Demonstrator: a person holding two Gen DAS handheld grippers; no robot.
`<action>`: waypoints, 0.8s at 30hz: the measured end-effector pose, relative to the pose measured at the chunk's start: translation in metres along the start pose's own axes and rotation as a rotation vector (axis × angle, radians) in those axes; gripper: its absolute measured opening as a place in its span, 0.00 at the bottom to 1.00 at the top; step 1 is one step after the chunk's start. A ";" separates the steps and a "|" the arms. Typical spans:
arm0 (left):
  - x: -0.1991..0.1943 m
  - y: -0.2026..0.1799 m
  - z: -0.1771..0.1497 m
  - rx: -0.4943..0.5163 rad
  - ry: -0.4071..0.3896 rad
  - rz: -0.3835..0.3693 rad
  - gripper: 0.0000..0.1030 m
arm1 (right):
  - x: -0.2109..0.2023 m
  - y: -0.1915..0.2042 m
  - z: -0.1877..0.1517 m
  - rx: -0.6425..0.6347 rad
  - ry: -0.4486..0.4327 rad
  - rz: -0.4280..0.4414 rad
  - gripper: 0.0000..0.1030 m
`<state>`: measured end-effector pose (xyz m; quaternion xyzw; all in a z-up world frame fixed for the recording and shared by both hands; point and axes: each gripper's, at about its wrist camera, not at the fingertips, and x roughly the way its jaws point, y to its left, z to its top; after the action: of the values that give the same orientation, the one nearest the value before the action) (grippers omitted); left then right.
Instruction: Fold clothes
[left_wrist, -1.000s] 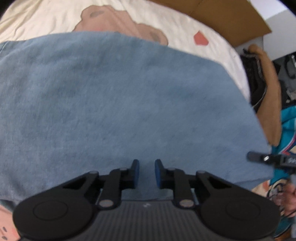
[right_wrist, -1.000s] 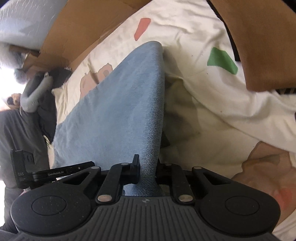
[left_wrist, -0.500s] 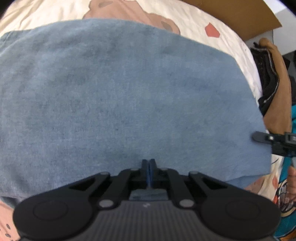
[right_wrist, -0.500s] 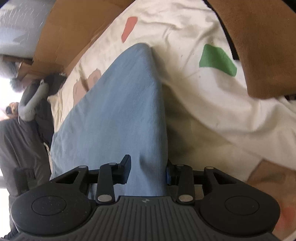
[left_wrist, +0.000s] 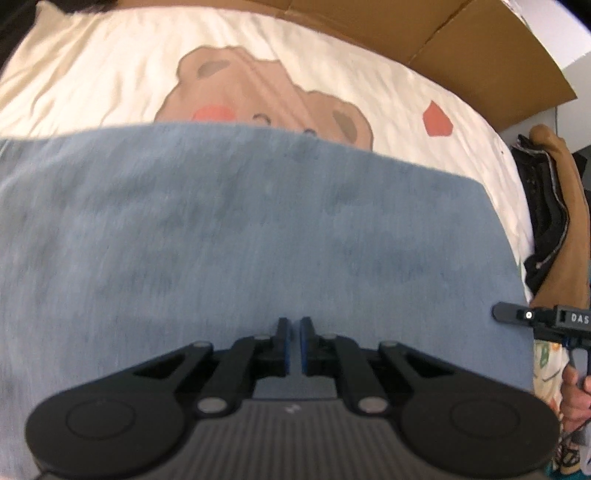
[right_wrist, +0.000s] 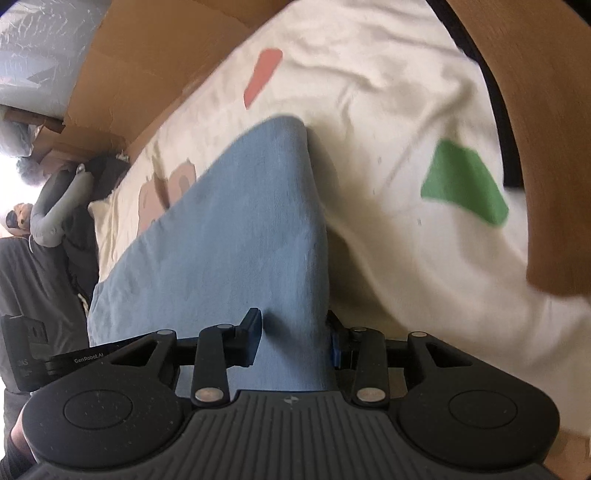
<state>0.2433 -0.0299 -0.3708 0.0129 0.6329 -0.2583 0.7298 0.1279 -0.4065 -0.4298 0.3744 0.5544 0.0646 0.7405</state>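
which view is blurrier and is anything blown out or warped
Left wrist view: the blue cloth is smeared by motion blur, the bear-print sheet softer too; fisheye bows the cardboard edge. Right wrist view: blur is strongest on the sheet at right around the green patch; the far left edge is blown out white; a dark shadow lies beside the cloth's fold.

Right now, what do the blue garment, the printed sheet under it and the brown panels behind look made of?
Blue garment: soft knit, probably cotton jersey; matte, mottled, drapes limply.
Printed sheet: thin woven fabric, likely cotton; matte cream, fine wrinkles, flat bear print.
Brown panels: corrugated cardboard by the look; dull tan, straight crease.
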 end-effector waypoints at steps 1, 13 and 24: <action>0.000 -0.002 0.002 0.008 -0.009 0.004 0.05 | 0.001 0.001 0.002 -0.007 -0.009 0.000 0.37; 0.014 -0.003 0.044 0.049 -0.092 0.032 0.04 | 0.014 -0.001 0.008 -0.092 -0.003 0.005 0.29; 0.022 -0.005 0.070 0.054 -0.130 0.028 0.03 | -0.003 0.026 -0.001 -0.184 -0.030 -0.026 0.06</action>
<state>0.3073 -0.0667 -0.3757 0.0248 0.5766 -0.2654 0.7723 0.1346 -0.3892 -0.4117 0.2986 0.5396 0.1001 0.7808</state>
